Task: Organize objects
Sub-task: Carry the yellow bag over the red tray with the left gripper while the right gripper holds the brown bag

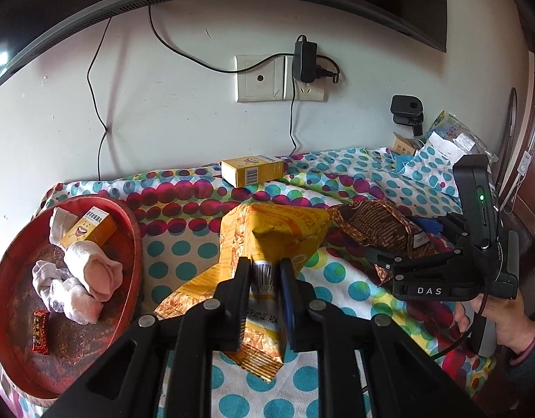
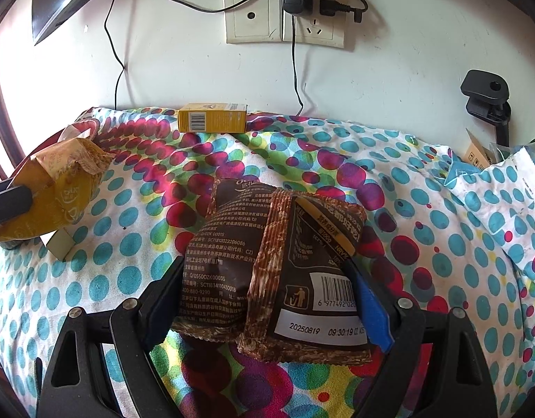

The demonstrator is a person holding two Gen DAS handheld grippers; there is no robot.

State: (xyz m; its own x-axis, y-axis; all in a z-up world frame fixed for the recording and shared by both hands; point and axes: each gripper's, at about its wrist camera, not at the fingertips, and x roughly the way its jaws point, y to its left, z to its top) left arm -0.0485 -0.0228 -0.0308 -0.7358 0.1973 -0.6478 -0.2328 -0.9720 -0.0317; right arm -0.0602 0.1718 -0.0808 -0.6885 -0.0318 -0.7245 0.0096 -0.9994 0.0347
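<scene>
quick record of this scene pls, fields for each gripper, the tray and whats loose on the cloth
left gripper: shut on yellow snack bag, lifted off the cloth
right gripper: fingers either side of brown snack bag, pressing on it
tray: red, holds socks, a small yellow box, a red candy
loose on cloth: yellow carton by the wall

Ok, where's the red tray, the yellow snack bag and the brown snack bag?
red tray (image 1: pixel 133 230), left wrist view, on its right rim.
yellow snack bag (image 1: pixel 278 230), left wrist view, on its crumpled top.
brown snack bag (image 2: pixel 218 240), right wrist view, on its printed back.
</scene>
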